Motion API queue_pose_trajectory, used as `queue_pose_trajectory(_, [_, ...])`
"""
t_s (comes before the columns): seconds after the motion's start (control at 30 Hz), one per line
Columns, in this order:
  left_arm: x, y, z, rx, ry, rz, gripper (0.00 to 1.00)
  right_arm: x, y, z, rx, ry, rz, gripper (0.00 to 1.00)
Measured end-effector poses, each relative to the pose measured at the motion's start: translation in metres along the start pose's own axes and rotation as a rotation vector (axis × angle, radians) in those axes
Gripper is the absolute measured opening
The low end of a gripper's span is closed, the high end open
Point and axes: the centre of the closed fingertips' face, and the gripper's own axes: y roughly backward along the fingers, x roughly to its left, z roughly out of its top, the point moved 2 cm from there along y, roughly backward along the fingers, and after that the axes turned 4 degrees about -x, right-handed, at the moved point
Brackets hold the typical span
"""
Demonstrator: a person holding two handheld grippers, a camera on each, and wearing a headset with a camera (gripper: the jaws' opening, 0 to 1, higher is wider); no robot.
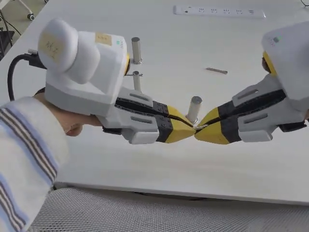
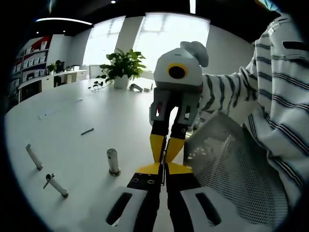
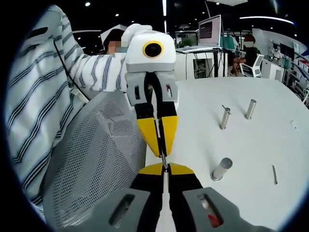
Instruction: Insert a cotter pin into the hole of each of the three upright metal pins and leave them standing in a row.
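Head view: the held cotter pin sits just below centre frame, a thin sliver of metal bridging the tips of the left gripper and the right gripper. It hangs above the table, just in front of the nearest metal pin.

Risks, as judged from this position:
- The cotter pin is slim and little of it is exposed. If you open one set of jaws before the other has a firm bite, it may drop to the table or swing askew.
- Both grippers are crowded close to the nearest metal pin. A sideways nudge from either yellow tip could topple it and break the row.
- The pin's hole cannot be made out from here. If you approach off line, the cotter pin may skate off the shaft rather than enter.

Gripper state: your left jaws are drawn together, and your right jaws likewise. In the right gripper view both pairs appear pinched on the cotter pin, one at each end. I cannot tell which carries the load.

Surroundings: the middle metal pin, left of centre, has a fitted cotter pin crossing its top. The far metal pin stands above it in the frame, and nothing shows through it. A loose cotter pin lies right of centre. A power strip lies along the upper edge.
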Motion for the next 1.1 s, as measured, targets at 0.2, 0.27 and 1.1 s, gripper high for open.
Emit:
queue_pose_trajectory(0.2, [0.002,-0.002,0.002,0.006,-0.073,-0.011,0.00,-0.001,0.002,-0.001,0.002,0.000,-0.007,0.00])
queue_pose_trajectory(0.27, [0.002,-0.002,0.002,0.005,-0.079,-0.006,0.00,-0.001,0.003,-0.001,-0.002,0.004,-0.014,0.00])
queue_pose_trajectory(1.1, [0.066,-0.017,0.006,0.047,-0.130,0.205,0.24,-0.065,0.035,-0.036,0.021,-0.114,-0.307,0.00])
